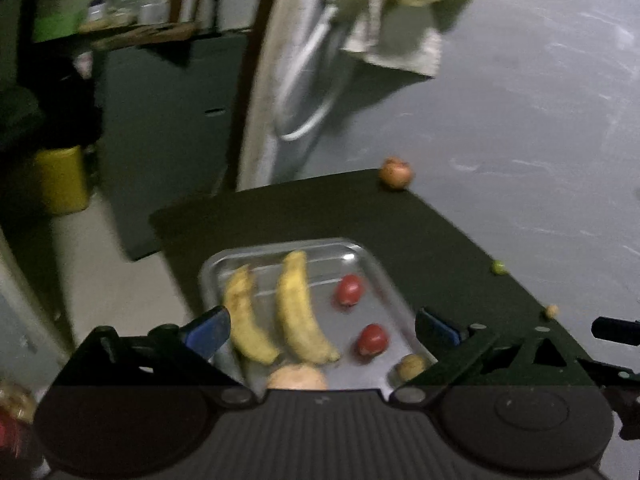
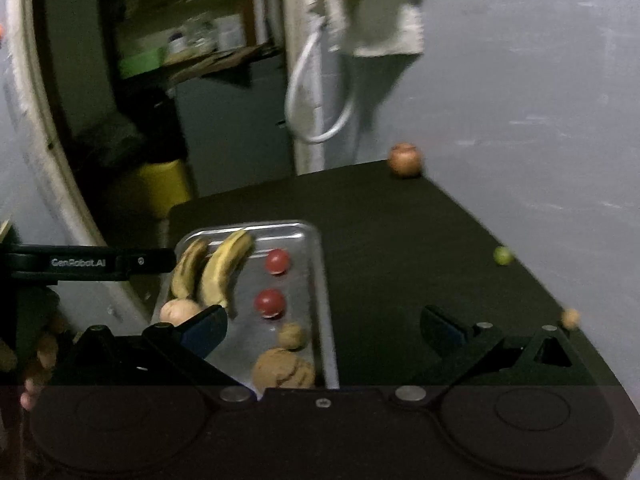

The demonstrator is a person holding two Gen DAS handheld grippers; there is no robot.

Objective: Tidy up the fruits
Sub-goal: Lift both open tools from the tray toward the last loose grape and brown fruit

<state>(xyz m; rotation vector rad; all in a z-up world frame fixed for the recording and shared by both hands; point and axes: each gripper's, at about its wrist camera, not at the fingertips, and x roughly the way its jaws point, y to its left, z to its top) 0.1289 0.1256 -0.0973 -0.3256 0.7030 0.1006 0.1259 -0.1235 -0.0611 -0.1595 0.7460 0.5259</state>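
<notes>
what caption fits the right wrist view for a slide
Open right gripper over a metal tray of bananas and tomatoes.

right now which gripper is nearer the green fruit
Right. The right gripper hovers over bare table beside the tray, toward the green fruit; the left gripper hangs over the tray.

Dim room. A grey wall (image 2: 520, 60) rose behind a dark table (image 2: 400, 240). A pale cloth (image 1: 404, 20) and a white looped cord (image 2: 320, 92) hung above; a yellow bin (image 1: 60, 180) stood beside a cluttered shelf (image 2: 192, 44).
</notes>
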